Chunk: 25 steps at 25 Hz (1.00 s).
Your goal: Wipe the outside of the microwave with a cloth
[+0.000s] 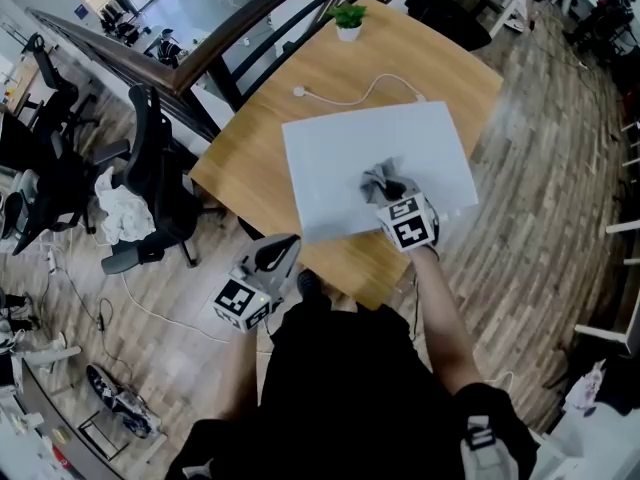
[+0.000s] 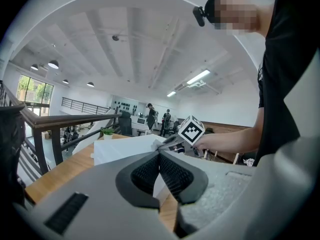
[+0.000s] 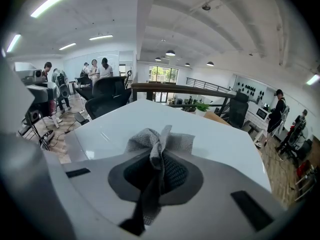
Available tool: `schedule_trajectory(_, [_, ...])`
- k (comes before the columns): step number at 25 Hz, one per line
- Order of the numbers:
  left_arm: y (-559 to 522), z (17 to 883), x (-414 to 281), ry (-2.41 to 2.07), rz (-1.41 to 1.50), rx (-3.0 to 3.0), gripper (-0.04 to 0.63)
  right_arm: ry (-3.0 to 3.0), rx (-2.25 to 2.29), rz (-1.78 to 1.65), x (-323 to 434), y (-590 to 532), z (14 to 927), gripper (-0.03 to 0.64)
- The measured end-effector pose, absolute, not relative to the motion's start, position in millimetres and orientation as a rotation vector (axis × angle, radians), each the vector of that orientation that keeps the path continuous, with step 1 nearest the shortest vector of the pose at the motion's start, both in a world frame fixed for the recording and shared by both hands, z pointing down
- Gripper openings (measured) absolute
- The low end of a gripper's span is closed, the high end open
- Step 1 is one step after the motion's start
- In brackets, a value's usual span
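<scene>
The white microwave stands on a wooden table, its flat top facing me. My right gripper is shut on a grey cloth, which rests on the top near its front right part. In the right gripper view the cloth bunches up between the jaws over the white top. My left gripper hangs off the table's front left corner, shut with nothing in it. In the left gripper view its jaws meet in front of the microwave.
A wooden table carries the microwave, a small potted plant at the far edge and a white cable. A dark railing runs behind. Office chairs stand left on the wood floor. People stand in the distance.
</scene>
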<state>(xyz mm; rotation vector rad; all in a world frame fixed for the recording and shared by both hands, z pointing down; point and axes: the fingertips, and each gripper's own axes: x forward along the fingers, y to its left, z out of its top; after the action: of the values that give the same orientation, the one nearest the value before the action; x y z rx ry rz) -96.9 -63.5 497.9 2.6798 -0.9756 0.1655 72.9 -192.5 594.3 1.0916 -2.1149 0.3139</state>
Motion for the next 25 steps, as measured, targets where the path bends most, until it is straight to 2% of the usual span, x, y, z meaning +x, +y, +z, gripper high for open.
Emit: schedule_trajectory(25, [-72,508,-150,-0.868,0.195,2.721,0.002,-2.167,0.986,0.314,-45,-179,591,0.023])
